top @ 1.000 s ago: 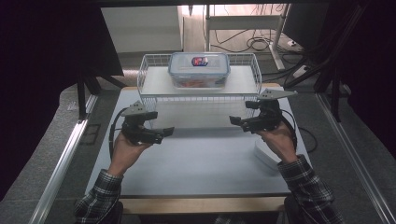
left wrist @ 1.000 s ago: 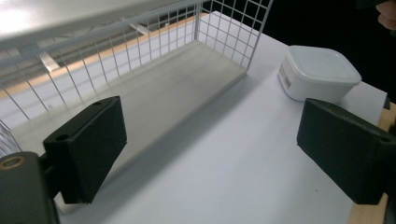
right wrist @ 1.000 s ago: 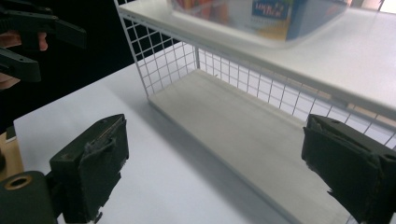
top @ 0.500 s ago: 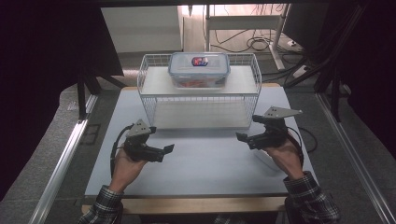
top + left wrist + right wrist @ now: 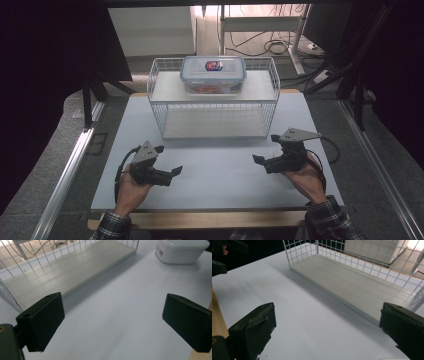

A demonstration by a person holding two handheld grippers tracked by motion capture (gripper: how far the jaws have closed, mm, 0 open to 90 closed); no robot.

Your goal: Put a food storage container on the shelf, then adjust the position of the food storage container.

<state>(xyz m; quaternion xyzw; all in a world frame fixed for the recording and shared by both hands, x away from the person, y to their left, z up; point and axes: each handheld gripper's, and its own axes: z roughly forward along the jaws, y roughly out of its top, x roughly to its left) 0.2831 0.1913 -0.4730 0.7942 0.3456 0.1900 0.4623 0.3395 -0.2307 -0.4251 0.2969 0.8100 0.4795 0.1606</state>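
High view. Counter (image 5: 215,165): pale sheet over a wooden top, wood showing along the near edge. Wire rack (image 5: 214,102): white, two-tiered, standing at the far middle of the counter. Lidded container (image 5: 213,74): clear plastic, on the rack's upper shelf, centred, with a red and blue item showing through the lid. Left claw (image 5: 176,171): held in the person's left hand at near left, just above the counter, pointing right toward the middle; jaws apart, nothing between them. Right claw (image 5: 258,160): held in the right hand at near right, pointing left; its jaws have just been opening and stand wide, holding nothing. Both claws sit well apart from each other and from the rack.

Left gripper view. Left claw (image 5: 112,322): two black jaws spread wide over bare counter (image 5: 120,315). Rack's lower shelf (image 5: 67,272) lies beyond at upper left. White box (image 5: 181,251): at the upper right corner, resting on the counter.

Right gripper view. Right claw (image 5: 327,332): jaws wide, only counter (image 5: 294,310) between them. Rack shelf and wire wall (image 5: 352,277) run across the upper right.
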